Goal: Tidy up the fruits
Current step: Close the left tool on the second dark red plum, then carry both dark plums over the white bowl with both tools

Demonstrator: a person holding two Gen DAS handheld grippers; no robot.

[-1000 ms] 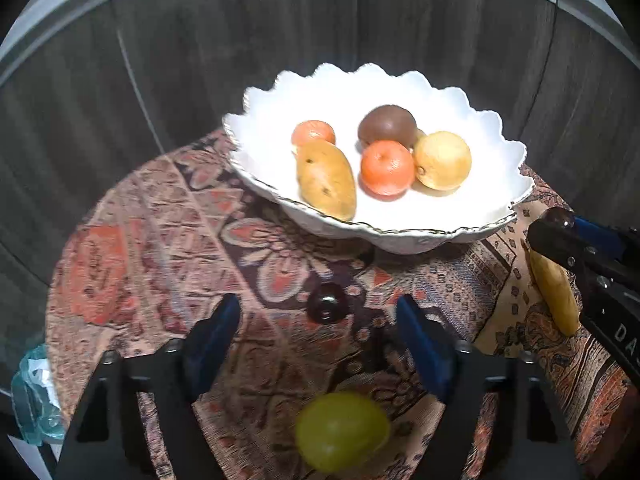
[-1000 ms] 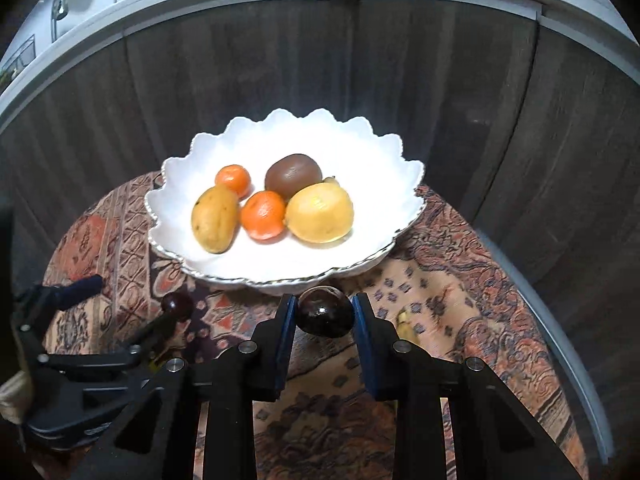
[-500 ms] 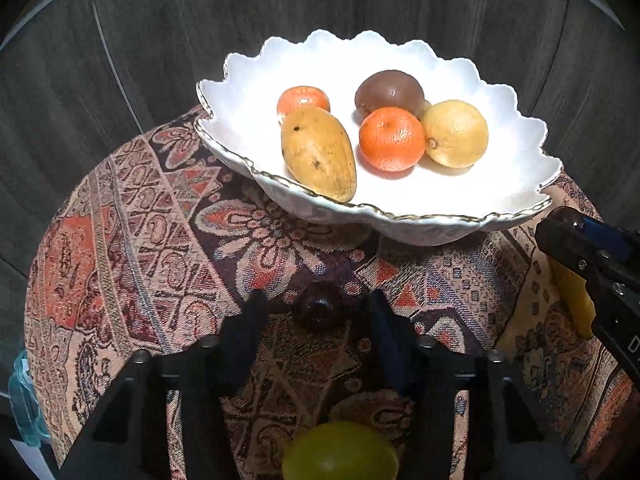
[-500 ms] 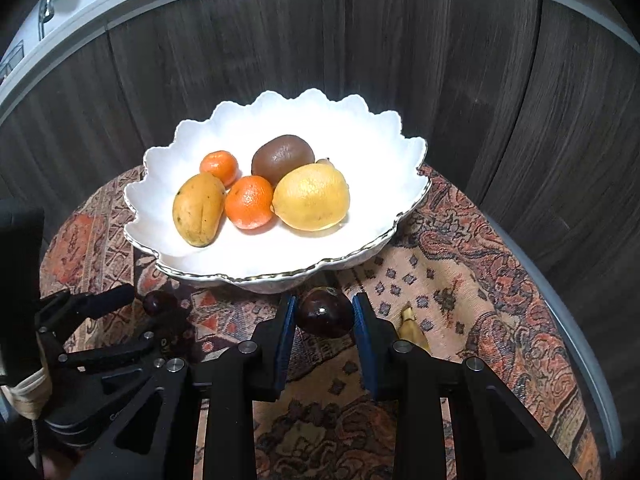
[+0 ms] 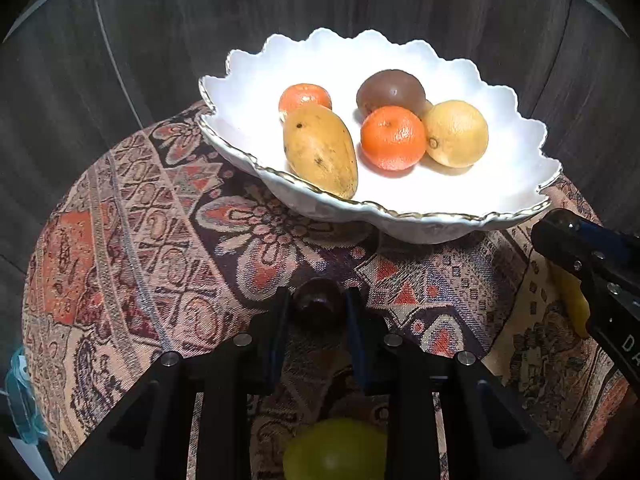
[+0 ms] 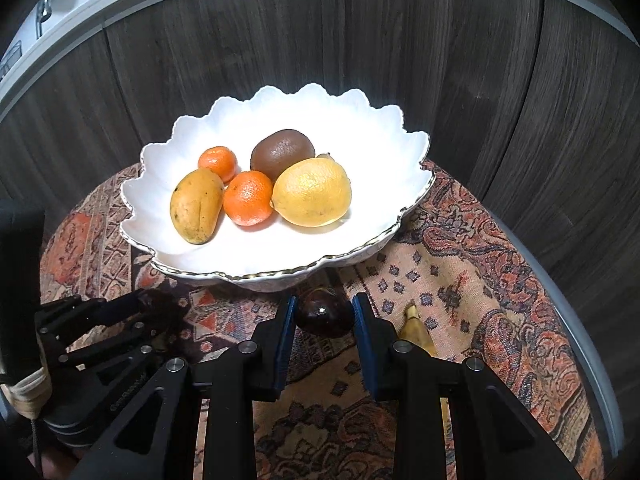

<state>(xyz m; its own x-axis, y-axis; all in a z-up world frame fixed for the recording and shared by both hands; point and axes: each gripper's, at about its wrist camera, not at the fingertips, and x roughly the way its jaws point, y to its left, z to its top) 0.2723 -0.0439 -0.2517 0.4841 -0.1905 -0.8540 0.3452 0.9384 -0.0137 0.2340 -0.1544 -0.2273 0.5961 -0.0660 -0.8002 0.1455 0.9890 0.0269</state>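
Left wrist view: looked forward along my left tongs, low and close over the desk, facing the white bowl and the dark panelled wall.
Right wrist view: sat behind my right tongs, a little higher, facing the same bowl.
Shared: both took in the bowl, the patterned cloth, and each other's tongs at the frame edge.

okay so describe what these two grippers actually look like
Both the left gripper and the right gripper are black angular plastic frames with round silver screws. The jaws carry blue inner pads. One body shows partial white lettering.
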